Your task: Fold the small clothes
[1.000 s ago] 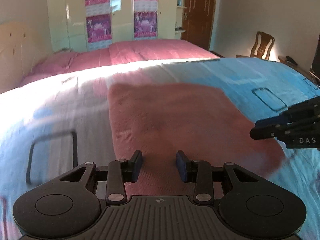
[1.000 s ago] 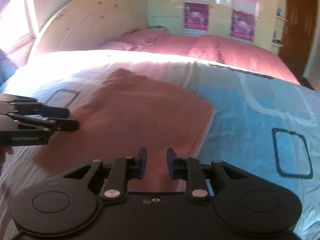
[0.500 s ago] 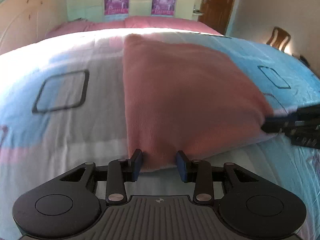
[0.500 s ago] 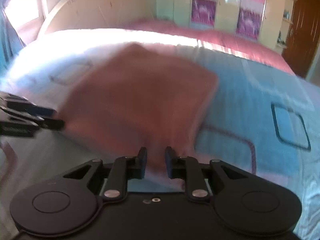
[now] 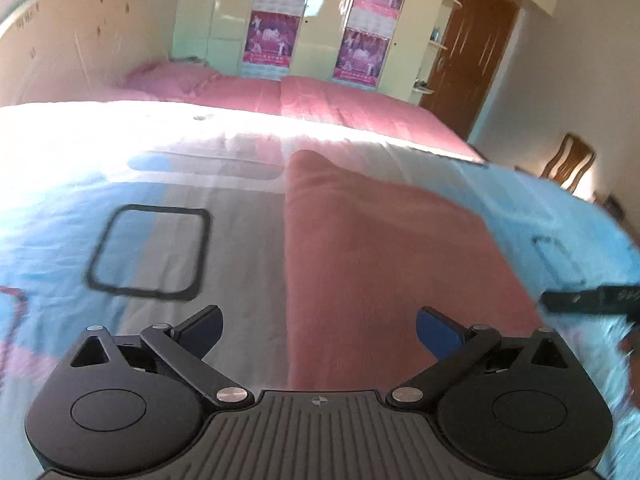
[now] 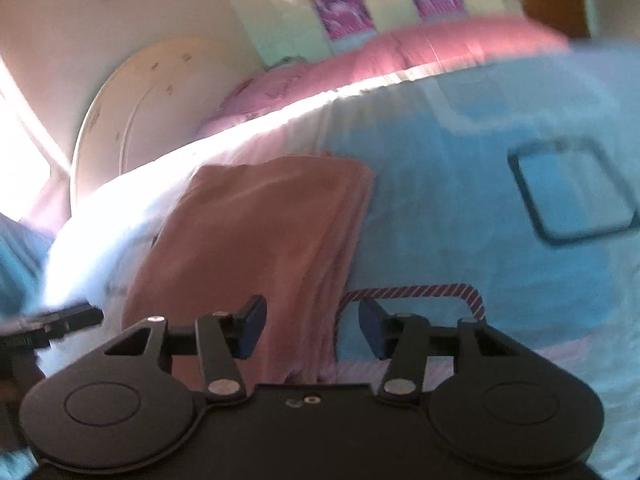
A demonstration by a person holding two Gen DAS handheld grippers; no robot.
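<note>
folded pink cloth (image 5: pixel 380 260) lying flat on a light-blue bedspread (image 5: pixel 100 232) printed with dark rounded squares, lit hard by sun along the far side. left gripper (image 5: pixel 318 330) above the cloth's near end, blue pads spread wide apart, gripping nothing, the cloth's left edge running between the two fingers. right gripper (image 6: pixel 312 330) at the cloth's near right corner, pads also apart and empty, the stacked layers of the cloth's right edge showing between them, beside a striped purple loop (image 6: pixel 412 292) printed on the bedspread. seen from the right wrist, the left gripper's dark tip off the cloth's near left side; seen from the left wrist, a blurred dark finger of the right gripper just off the cloth's right edge. beyond the bedspread, a pink quilt (image 5: pixel 320 100), cream headboard (image 6: pixel 132 108), purple posters (image 5: pixel 272 36) on pale cupboard doors, a brown door (image 5: pixel 476 52) and a wooden chair (image 5: pixel 572 164).
</note>
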